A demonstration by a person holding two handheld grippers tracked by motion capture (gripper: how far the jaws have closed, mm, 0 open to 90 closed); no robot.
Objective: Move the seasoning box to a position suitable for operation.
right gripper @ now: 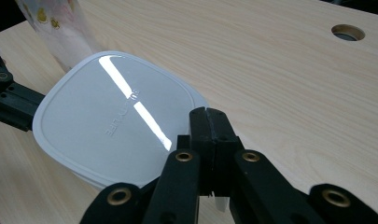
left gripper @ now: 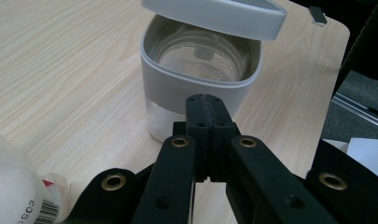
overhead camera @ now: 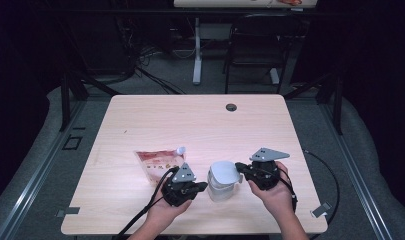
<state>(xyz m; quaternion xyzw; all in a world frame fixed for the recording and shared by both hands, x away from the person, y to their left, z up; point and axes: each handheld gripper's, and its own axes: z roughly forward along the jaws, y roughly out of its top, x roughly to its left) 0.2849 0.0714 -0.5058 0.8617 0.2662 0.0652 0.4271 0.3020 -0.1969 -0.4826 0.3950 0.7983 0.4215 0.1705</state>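
Pale wooden tabletop (overhead camera: 200,120) lay bare toward its far edge. Near the front edge stood the container (overhead camera: 221,186), its lid (overhead camera: 224,171) tilted ajar. The left claw (overhead camera: 204,186), closed and empty, sat just beside the container's wall; the right claw (overhead camera: 238,170), shut, pinched the lid's rim. A pouch (overhead camera: 157,162) lay left.

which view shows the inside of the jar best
The left gripper view: it looks under the raised lid into the jar, showing its round clear bottom. In the high view the jar is small and the lid covers its mouth. In the right gripper view the lid hides the jar.
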